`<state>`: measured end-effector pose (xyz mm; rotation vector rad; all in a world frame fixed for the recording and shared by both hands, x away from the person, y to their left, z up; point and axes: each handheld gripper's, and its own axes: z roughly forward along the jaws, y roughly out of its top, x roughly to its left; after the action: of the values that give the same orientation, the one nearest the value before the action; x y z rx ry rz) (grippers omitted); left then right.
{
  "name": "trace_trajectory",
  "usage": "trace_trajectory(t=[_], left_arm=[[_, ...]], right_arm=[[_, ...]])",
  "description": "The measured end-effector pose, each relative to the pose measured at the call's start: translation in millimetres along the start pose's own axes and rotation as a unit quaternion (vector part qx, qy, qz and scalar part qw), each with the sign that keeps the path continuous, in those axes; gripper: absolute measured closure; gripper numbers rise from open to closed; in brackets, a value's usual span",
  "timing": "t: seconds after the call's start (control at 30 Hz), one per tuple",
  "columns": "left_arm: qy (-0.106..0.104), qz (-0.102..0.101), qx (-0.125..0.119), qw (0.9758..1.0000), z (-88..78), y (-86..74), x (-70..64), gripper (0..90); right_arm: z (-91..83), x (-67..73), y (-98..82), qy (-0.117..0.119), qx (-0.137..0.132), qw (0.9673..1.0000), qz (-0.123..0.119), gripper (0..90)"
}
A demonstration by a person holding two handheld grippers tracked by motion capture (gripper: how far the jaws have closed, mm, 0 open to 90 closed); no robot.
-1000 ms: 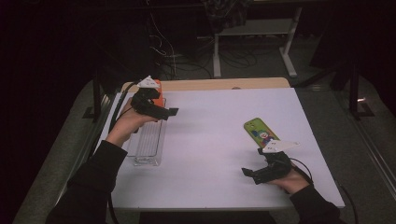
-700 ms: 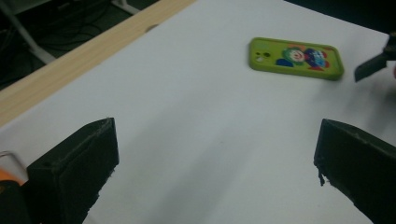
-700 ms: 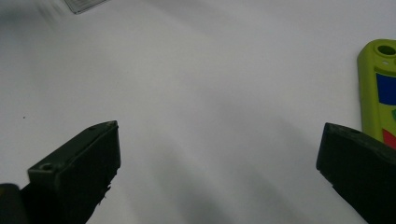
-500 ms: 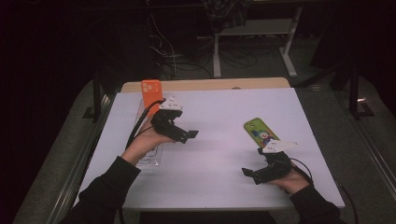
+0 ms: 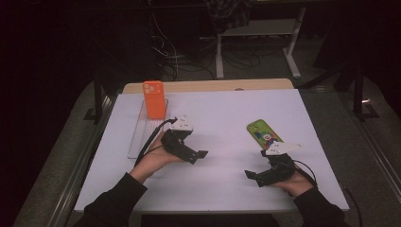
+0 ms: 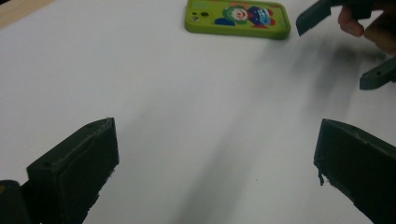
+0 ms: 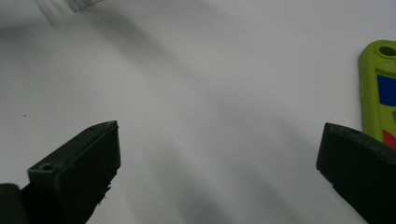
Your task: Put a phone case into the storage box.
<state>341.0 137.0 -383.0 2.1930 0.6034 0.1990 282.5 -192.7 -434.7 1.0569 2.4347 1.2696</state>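
High view first: we hold the left gripper (image 5: 201, 154) over the bare white table (image 5: 227, 113), its jaws spread wide with nothing between them. Just beyond it, the orange phone (image 5: 154, 99) stands upright in the clear rack (image 5: 140, 137) near the table's far left. Our right gripper (image 5: 250, 176) rests near the front right edge, jaws likewise wide apart and empty. The green phone (image 5: 263, 134) with its cartoon print lies flat just beyond that hand. Left gripper view shows this green phone (image 6: 237, 17) ahead, beside the right gripper's 2 jaws.
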Motion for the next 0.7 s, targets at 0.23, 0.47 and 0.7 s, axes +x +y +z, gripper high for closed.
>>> trace_trajectory(t=[0.23, 0.47, 0.7], left_arm=[[-0.007, 0.012, 0.011, 0.9998, 10.1, -21.8, -13.3, 0.0], [-0.017, 0.017, 0.024, 0.9994, 18.1, -42.1, -19.8, 0.0], [-0.021, 0.015, 0.033, 0.9991, 21.1, -44.5, -20.5, 0.0]], right_arm=[[0.7, -0.1, 0.2, 0.0, 0.0, 1.0, -0.003, 0.0], [-1.2, -1.5, 1.7, -0.007, 0.0, 1.0, -0.001, 0.0], [-3.1, -1.5, 4.2, -0.017, 0.012, 0.9997, 0.009, 0.0]])
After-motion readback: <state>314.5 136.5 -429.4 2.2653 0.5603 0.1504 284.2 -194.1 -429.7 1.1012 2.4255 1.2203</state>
